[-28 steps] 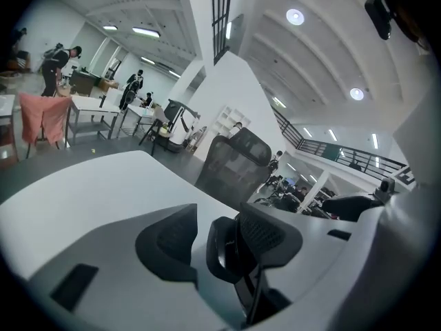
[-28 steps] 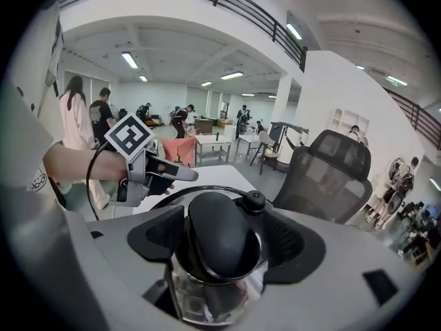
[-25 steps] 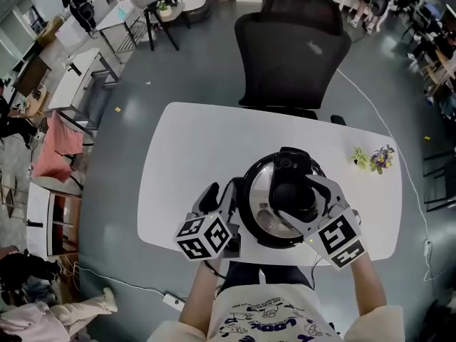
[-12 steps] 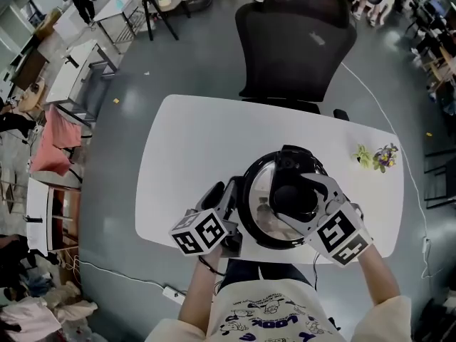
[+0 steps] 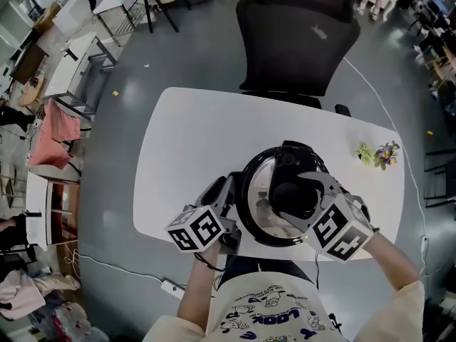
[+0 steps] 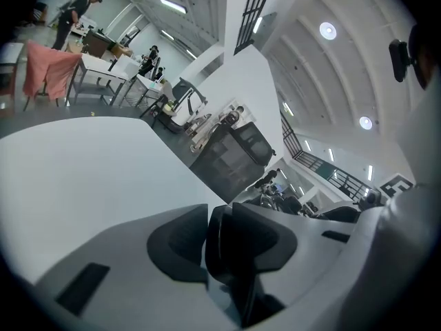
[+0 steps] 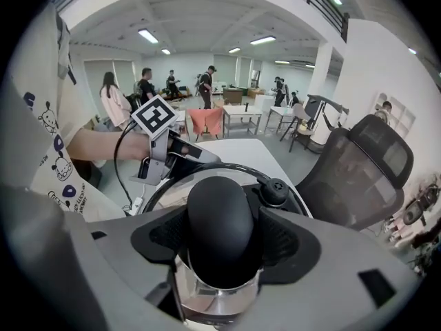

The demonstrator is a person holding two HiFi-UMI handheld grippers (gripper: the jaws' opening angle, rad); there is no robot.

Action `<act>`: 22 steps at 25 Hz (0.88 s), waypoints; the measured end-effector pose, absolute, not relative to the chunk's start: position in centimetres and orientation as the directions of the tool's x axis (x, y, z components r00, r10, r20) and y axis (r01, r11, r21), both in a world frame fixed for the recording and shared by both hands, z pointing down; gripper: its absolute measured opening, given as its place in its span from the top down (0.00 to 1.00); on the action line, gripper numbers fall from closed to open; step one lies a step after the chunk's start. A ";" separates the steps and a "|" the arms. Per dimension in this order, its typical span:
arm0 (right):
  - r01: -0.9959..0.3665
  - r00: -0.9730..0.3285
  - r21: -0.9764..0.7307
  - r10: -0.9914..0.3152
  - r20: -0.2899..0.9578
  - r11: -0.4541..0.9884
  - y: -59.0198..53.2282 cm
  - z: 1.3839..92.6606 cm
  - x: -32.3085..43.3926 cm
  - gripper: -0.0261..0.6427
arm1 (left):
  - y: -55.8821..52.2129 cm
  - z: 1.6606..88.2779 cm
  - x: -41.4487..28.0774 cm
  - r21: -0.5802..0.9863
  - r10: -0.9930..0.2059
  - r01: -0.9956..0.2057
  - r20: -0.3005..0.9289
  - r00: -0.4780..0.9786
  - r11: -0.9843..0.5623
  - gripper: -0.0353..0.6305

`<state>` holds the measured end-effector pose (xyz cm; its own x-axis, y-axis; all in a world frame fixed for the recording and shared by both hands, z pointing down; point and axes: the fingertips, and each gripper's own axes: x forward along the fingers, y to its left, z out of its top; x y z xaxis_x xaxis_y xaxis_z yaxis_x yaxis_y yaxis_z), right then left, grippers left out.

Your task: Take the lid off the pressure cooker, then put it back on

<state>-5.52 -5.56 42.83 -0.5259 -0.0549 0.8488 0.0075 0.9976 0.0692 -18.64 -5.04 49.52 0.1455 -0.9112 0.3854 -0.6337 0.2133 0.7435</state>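
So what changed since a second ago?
Both pairs of jaws have just been closing: the left gripper now clamps the cooker's side handle, and the right gripper grips the lid's knob. The left gripper also rolled a little. The pressure cooker, lid on, and the white table stayed put.

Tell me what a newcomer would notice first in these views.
The round steel pressure cooker with its black-rimmed lid sits at the near edge of the white table. The right gripper has just been closing its jaws and now grips the lid's black knob. The left gripper, whose jaws have also just been closing, clamps the cooker's black side handle on its left.
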 end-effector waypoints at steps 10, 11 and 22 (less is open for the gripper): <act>0.113 -0.345 -0.058 0.094 0.934 0.992 -4.9 43.6 -5.2 0.50 | -5.0 49.5 -18.6 0.726 -0.909 -0.653 0.393 0.137 0.216 0.76; 0.122 -0.328 -0.068 0.105 0.939 0.990 -4.8 43.7 -5.2 0.50 | -5.0 49.5 -18.6 0.725 -0.909 -0.654 0.393 0.136 0.216 0.76; 0.125 -0.293 -0.071 0.105 0.950 0.990 -4.9 43.8 -5.2 0.51 | -5.0 49.5 -18.7 0.726 -0.921 -0.647 0.379 0.094 0.232 0.77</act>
<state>-5.17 -4.88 43.82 -0.2927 0.1050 0.9504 0.1247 0.9897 -0.0709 -18.68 -4.96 49.49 0.0945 -0.9207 0.3787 -0.6472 0.2322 0.7261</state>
